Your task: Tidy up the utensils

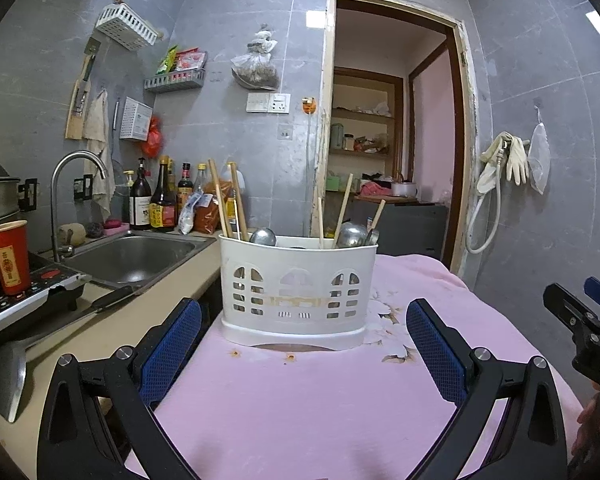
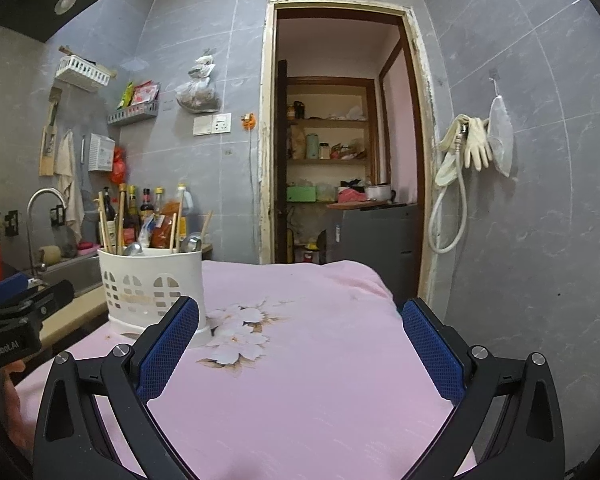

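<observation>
A white plastic utensil caddy (image 1: 296,292) stands upright on the pink cloth (image 1: 300,400). Several wooden chopsticks (image 1: 224,204) and metal spoons (image 1: 263,237) stick up out of it. My left gripper (image 1: 302,332) is open just in front of the caddy, nothing between its blue pads. In the right wrist view the caddy (image 2: 152,288) sits to the front left, and my right gripper (image 2: 300,332) is open over bare cloth to its right. The right gripper's body (image 1: 580,320) shows at the left view's right edge.
A metal ladle (image 1: 8,372) lies on the beige counter at left, beside a steel sink (image 1: 136,256) with a tap. A red paper cup (image 1: 10,258) stands on a cooktop. Sauce bottles (image 1: 162,200) line the wall. An open doorway (image 2: 340,160) lies behind the cloth-covered surface.
</observation>
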Available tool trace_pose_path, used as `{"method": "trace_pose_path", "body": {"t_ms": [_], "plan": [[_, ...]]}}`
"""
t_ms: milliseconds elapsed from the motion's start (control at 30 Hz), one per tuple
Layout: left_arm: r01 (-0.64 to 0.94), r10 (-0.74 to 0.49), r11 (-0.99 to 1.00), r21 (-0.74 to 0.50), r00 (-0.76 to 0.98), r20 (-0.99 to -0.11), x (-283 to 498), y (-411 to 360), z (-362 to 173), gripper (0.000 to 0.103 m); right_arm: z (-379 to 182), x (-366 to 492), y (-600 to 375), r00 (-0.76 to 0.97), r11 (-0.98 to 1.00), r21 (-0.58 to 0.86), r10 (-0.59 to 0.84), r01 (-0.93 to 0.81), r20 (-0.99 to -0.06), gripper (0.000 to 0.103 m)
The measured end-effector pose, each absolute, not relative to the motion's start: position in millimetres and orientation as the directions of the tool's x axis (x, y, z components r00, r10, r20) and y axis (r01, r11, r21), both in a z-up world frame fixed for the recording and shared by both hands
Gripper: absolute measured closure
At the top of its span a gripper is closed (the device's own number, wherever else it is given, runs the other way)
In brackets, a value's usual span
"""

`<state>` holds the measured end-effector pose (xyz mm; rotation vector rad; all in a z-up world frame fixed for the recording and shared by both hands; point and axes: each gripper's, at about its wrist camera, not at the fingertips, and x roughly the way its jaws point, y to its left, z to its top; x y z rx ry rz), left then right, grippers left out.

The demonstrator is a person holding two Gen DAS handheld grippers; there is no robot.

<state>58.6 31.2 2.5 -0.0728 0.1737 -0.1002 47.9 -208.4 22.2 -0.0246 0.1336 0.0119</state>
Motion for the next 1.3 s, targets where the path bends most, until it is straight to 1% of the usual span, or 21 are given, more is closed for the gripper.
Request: {"method": "trace_pose_path", "body": {"t_ms": [1300], "plan": [[0.068, -0.079, 0.995, -0.079, 0.986, -0.149, 51.3, 27.2, 6.3, 0.002, 21.2, 47.2, -211.9, 0.991, 1.0, -0.018, 0.002, -0.004, -0.135, 0.0]]}}
